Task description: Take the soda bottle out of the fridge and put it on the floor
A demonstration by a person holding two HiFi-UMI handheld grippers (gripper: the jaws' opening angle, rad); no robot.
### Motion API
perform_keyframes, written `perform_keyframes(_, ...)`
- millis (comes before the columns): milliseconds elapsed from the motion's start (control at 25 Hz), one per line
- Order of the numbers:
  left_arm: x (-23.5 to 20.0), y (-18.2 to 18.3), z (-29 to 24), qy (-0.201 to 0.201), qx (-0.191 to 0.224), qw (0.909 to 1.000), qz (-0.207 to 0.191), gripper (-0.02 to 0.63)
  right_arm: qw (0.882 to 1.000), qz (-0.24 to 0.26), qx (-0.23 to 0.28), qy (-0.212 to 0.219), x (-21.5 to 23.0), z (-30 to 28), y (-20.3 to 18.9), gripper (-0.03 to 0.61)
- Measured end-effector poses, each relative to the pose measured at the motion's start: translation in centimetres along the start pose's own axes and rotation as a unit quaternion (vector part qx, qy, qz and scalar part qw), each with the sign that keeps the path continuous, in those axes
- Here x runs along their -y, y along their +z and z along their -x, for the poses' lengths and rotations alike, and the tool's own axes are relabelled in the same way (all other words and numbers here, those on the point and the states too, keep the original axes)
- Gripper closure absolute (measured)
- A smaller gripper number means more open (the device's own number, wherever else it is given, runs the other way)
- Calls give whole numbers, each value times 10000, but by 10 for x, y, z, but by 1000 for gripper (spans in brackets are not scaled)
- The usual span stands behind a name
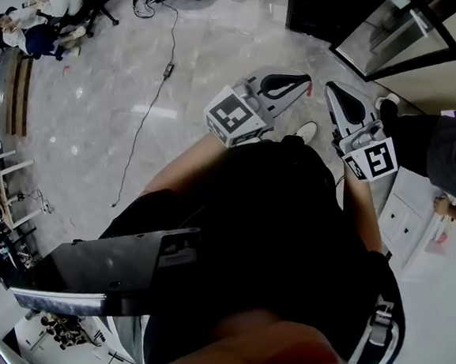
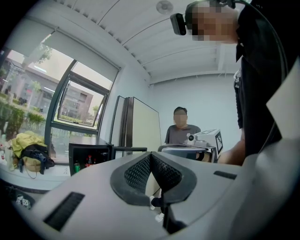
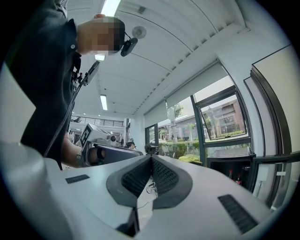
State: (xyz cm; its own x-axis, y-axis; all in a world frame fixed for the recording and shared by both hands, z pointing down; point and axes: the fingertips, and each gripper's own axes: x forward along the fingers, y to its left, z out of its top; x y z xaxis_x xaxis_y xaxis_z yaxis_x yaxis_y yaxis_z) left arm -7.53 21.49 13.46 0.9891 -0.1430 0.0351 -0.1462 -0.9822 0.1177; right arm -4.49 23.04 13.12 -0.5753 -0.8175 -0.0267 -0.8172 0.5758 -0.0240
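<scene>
A small black fridge (image 2: 89,157) stands with its door (image 2: 129,149) swung open. Inside it are a red-capped soda bottle (image 2: 88,161) and a green can (image 2: 77,167). In the right gripper view the same fridge (image 3: 234,168) shows two red-capped bottles (image 3: 230,174). Seen from the head view, the fridge's glass door (image 1: 399,38) lies at the top right. I hold both grippers close to my chest, well short of the fridge. My left gripper (image 1: 288,86) (image 2: 150,154) is shut and empty. So is my right gripper (image 1: 346,100) (image 3: 151,157).
Another person (image 2: 180,129) in dark trousers (image 1: 444,156) is beside a white drawer unit (image 1: 414,225) on the right. A cable (image 1: 151,107) runs over the grey floor. People sit at the far left (image 1: 36,18). A bag (image 2: 30,152) rests on the window sill.
</scene>
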Motion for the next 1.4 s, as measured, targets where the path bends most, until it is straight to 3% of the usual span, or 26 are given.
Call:
perform_keyframes(440, -20, 3, -109, 367, -114, 9992, -53, 609, 9991, 54, -49, 414, 101, 27, -7, 566)
perform_keyframes(760, -35, -1, -152, 654, -191, 9976, -78, 609, 9979, -124, 5, 636, 148, 33, -13, 566)
perform_keyframes(1120, -68, -2, -174, 661, -297, 9973, 100, 609, 9981, -207, -86, 566, 186, 10, -18, 566)
perform_keyframes(1400, -130, -10, -180, 518, -208, 9982, 227, 609, 9991, -206, -255, 267, 219, -35, -37, 566)
